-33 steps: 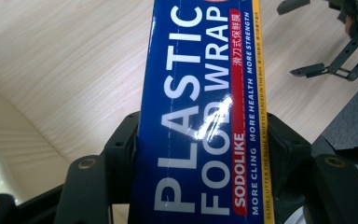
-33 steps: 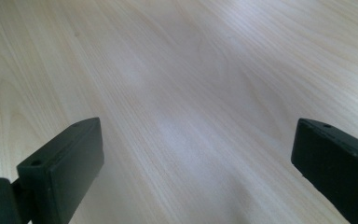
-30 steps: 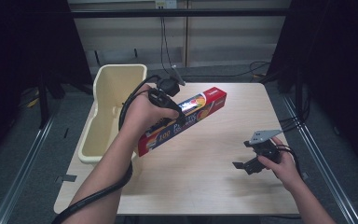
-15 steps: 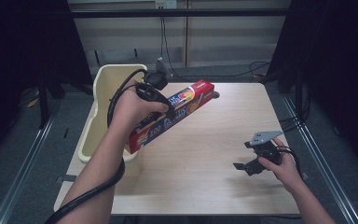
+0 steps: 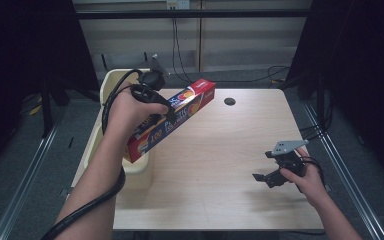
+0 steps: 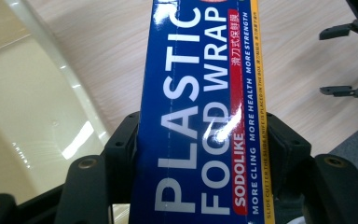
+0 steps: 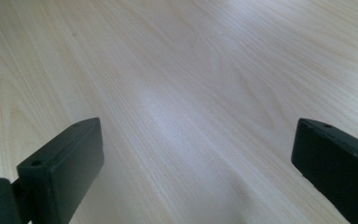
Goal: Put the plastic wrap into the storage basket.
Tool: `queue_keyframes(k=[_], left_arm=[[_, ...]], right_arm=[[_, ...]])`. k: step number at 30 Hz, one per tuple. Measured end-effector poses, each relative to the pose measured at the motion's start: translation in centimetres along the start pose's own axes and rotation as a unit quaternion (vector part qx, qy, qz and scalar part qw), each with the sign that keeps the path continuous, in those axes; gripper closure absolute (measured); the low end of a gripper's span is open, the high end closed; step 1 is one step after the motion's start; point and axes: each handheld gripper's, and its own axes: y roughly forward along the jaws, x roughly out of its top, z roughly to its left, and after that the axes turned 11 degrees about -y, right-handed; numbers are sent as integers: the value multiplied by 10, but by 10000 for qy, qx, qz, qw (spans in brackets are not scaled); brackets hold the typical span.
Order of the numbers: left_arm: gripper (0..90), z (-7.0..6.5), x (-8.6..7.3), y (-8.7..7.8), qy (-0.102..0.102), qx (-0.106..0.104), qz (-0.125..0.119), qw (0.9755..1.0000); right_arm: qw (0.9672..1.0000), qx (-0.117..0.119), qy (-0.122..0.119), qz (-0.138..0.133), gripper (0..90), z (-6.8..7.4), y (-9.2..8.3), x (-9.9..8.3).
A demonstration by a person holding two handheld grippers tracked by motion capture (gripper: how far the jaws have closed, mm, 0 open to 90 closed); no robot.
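A long blue and red plastic food wrap box hangs tilted in the air over the table's left edge, its lower end above the cream bin. My left gripper is shut on the box near its middle; in the left gripper view the box runs up between both jaws, pressed by them. My right gripper stands open low over the table at the right, nothing between its jaws. In the right gripper view the right gripper frames bare wood.
The light wood table has a dark round hole near its far edge. The cream bin stands against the table's left side. A thick black cable trails along my left forearm. The right gripper also appears far off in the left gripper view.
My left gripper has carried the box leftward and away from the table's middle, so its lower end now hangs over the bin. The right gripper has stayed in place.
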Motion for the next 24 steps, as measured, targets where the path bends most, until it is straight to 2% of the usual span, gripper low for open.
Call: queue_keyframes(k=[6, 8, 12, 16, 19, 22, 23, 24], left_arm=[[402, 10, 0, -9, -161, 107, -49, 9998], [402, 13, -1, -11, -178, 112, -68, 9998], [402, 19, -2, -16, -347, 80, -129, 9993], [403, 25, -3, -21, -447, 199, -161, 9987], [403, 28, -5, -25, -525, 205, -184, 9982], [403, 31, -6, -29, -580, 213, -237, 9978], [403, 34, -6, -31, -461, 228, -212, 9985], [403, 34, -8, -33, -633, 248, -245, 9974]], right_arm=[[10000, -26, 60, -20, 21, -2, -1, -1], [10000, -15, 48, -15, 22, -1, -1, -2], [10000, -30, 28, -6, 22, -1, -1, -2], [10000, -65, 41, -30, 21, -1, -1, -2], [10000, -82, 37, -16, 22, -1, -1, -2], [10000, -91, 37, -1, 22, -1, -2, -2], [9999, -96, 40, -8, 22, -1, -1, -2], [10000, -88, 30, -13, 22, -1, -1, -2]])
